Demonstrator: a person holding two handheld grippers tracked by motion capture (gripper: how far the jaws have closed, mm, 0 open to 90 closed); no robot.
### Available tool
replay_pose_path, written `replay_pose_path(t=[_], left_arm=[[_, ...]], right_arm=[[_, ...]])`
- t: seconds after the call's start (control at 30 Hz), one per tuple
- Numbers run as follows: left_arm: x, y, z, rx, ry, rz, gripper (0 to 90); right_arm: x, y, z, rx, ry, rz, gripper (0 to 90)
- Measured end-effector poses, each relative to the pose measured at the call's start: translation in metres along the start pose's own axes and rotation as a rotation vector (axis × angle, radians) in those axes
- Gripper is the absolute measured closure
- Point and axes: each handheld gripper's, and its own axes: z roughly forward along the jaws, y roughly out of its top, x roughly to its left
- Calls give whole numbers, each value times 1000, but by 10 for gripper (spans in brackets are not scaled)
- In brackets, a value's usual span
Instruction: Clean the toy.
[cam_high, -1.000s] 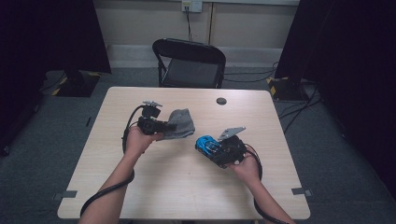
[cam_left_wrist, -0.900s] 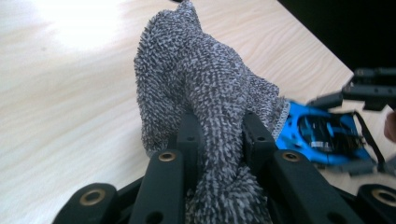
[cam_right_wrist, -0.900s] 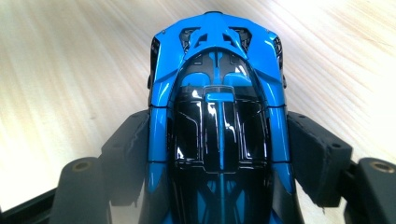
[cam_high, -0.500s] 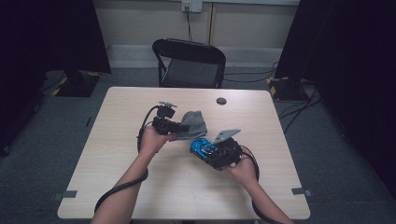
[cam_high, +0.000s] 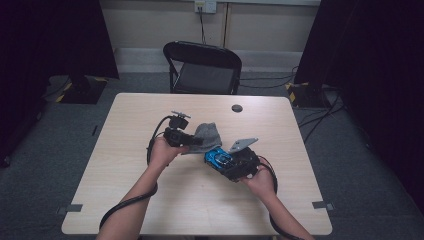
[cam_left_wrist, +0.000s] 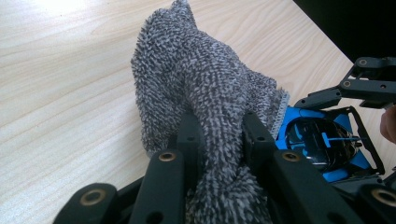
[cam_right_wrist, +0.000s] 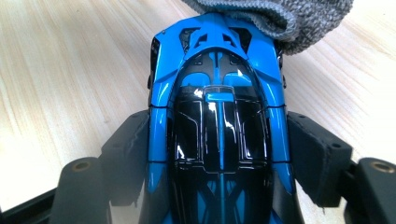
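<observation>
Cloth held just left of the toy car, the car's long axis aimed at it

Near the middle of the table (cam_high: 125, 200), a little toward its far edge, the left gripper (cam_high: 196, 141) is seen with its jaws clenched on a bunched grey knitted cloth (cam_left_wrist: 205, 88), whose loose end hangs ahead of the jaws and droops onto the wood. Just to its right, the blue and black toy car (cam_right_wrist: 219, 116) is grasped by its flanks between the jaws of the right gripper (cam_high: 220, 159), toward the table's right edge. The car's long axis is laid along the right gripper's jaws, and its far end is touched, perhaps slightly overlapped, by the cloth's edge. The cloth is therefore judged to lie directly ahead of the car's tip, so a wipe would be made along that axis, from the tip back toward the right gripper's jaws.
</observation>
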Motion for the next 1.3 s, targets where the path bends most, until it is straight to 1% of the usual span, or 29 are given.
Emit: replay_pose_path(t=[0.27,0.43,0.53,0.63,0.7,0.8,0.83,0.97,1.07,1.3], left_arm=[[0,-1,-3,5,2,8,737],[1,-3,-6,2,0,6,737],[1,-5,-7,6,1,7,737],[1,-7,-7,5,-1,9,737],[2,-8,-8,6,-5,3,737],[2,-11,-10,4,-9,3,737],[2,-12,-10,1,-9,1,737],[1,-17,-11,-1,-23,0,737],[0,-21,-13,-8,-26,-4,737],[-3,-30,-15,-1,-36,7,737]], right_arm=[[-3,-2,0,3,-3,10,285],[-6,-3,-2,-3,-13,18,284],[-8,-4,-2,-7,-11,31,284],[-9,-5,-2,-3,-19,30,285],[-10,-5,-2,-2,-20,31,285],[-11,-6,-3,-6,-15,40,284],[-12,-6,-3,-9,-25,42,284],[-14,-7,-3,-1,-31,46,284],[-15,-8,-2,0,-34,52,284],[-16,-8,0,5,-45,56,284]])
